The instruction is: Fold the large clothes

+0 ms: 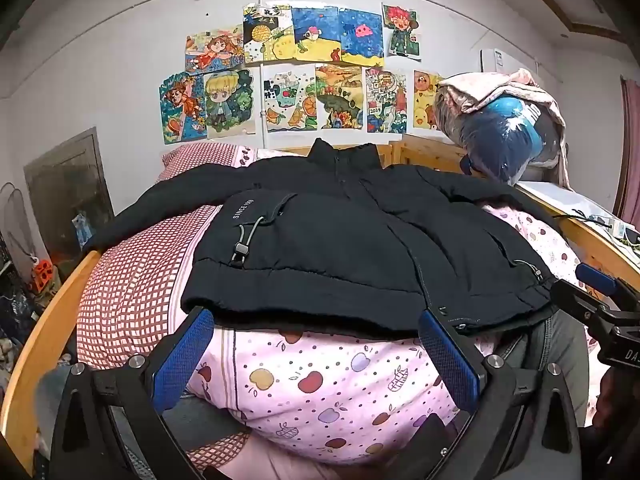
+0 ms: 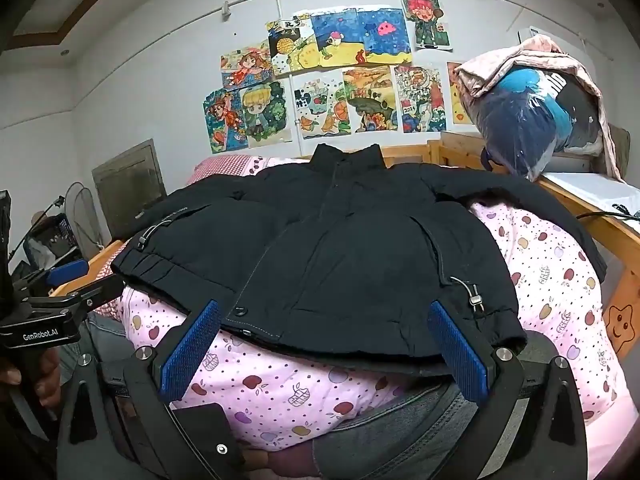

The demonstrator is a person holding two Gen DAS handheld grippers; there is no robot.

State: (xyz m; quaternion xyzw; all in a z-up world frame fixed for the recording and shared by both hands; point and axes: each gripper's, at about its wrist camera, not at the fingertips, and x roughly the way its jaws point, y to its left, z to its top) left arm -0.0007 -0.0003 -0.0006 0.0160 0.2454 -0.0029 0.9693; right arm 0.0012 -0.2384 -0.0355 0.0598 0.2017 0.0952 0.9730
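Opening step, judged from the layout: the black jacket point(image 1: 340, 240) lies spread face up across the pink quilt point(image 1: 320, 392) on the bed, collar toward the wall and sleeves out to either side, with no fold yet made. The left gripper point(image 1: 316, 316) and right gripper point(image 2: 325, 308) hover at the near hem with jaws spread wide and nothing between them, so the next move probably calls for each to pinch a hem corner or a sleeve and carry it inward. The jacket is thick, quilted and matte with a ribbed hem and elastic drawcords point(image 1: 244, 240), likely bulky and springy when folded.
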